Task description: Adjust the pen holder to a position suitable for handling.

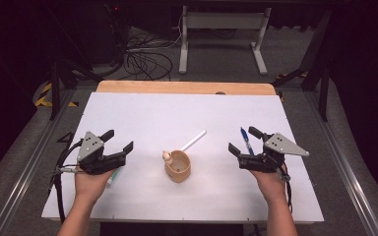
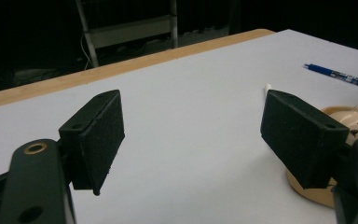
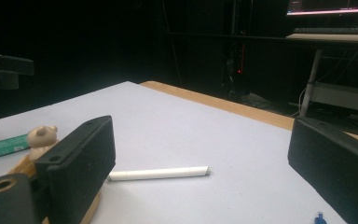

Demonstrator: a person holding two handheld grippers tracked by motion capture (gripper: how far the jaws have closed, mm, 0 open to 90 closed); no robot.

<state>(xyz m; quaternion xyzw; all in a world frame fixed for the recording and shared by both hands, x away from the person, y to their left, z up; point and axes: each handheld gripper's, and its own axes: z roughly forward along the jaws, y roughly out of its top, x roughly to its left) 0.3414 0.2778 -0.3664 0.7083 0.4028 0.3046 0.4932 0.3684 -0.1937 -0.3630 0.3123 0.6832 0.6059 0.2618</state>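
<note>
A tan cup [image 1: 178, 166] with a small bear figure on its rim stands mid-table. Behind it lies a white pen [image 1: 193, 141]. My left gripper [image 1: 119, 140] hovers to the left of the cup, open, with nothing between its jaws. Partly under the left hand lies a green and white marker [image 1: 112, 178]. My right gripper [image 1: 242, 139] is open to the right of the cup, with a blue pen [image 1: 246, 141] lying on the table between its jaws. The left gripper view has the cup [image 2: 303, 189] behind the right jaw and the blue pen [image 2: 340, 77] beyond. The right gripper view looks over the white pen [image 3: 158, 174].
The white board [image 1: 177, 113] covers the table, with a wooden edge [image 1: 187, 87] at the far side. Beyond it stand a white metal frame [image 1: 221, 34] and loose cables [image 1: 147, 61] on the floor. The bear [image 3: 42, 137] and the marker [image 3: 9, 144] sit left in the right gripper view.
</note>
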